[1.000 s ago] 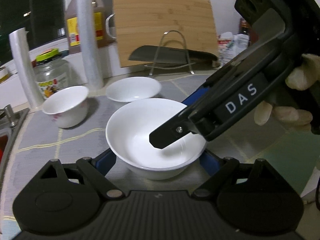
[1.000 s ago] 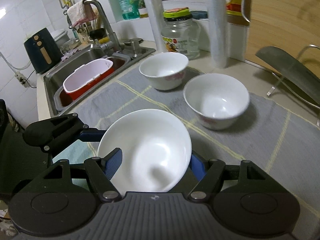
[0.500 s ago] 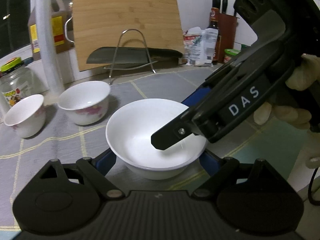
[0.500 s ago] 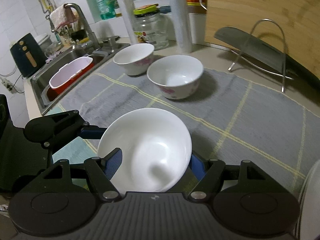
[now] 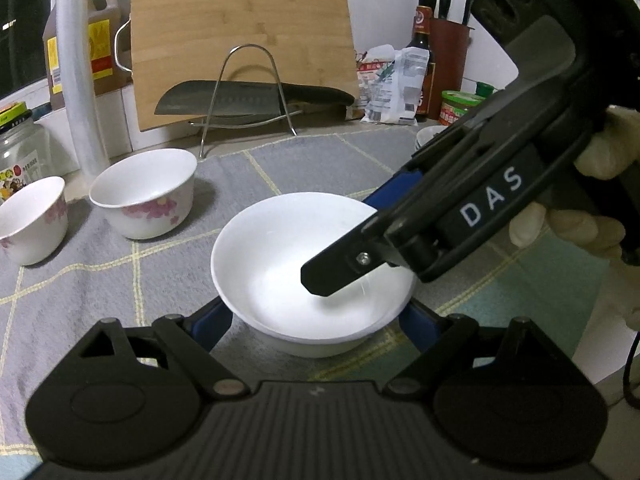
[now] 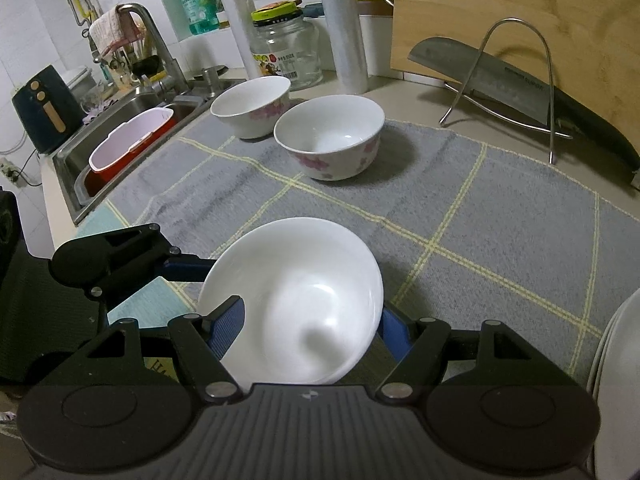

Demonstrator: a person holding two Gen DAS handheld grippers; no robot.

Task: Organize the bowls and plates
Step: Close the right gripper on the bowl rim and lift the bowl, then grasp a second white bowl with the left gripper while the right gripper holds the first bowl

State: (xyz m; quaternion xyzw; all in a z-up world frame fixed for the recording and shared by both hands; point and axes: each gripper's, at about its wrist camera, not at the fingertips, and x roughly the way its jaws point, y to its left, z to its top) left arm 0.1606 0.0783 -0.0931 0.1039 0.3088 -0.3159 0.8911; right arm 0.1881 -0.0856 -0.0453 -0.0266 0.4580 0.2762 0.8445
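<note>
A plain white bowl (image 5: 292, 264) is held above the grey checked mat (image 5: 100, 272). My left gripper (image 5: 316, 316) grips its near side from both flanks. My right gripper (image 6: 308, 328) is shut on the same bowl (image 6: 296, 300), which is tilted in its jaws; it also shows reaching over the bowl's rim from the right in the left wrist view (image 5: 420, 236). Two flowered bowls (image 6: 330, 136) (image 6: 252, 106) stand on the mat further back. White plates' edge (image 6: 616, 376) shows at the right.
A knife on a wire stand (image 6: 504, 80) and a bamboo cutting board (image 5: 240, 40) stand at the back. Film rolls (image 6: 344, 24), a glass jar (image 6: 290, 48) and a sink with a red tub (image 6: 128, 144) lie to the left. Bottles and packets (image 5: 400, 84) sit at the back right.
Both grippers have carried the white bowl to the right along the mat; the flowered bowls and sink now lie further left and behind. The grips on the bowl are unchanged.
</note>
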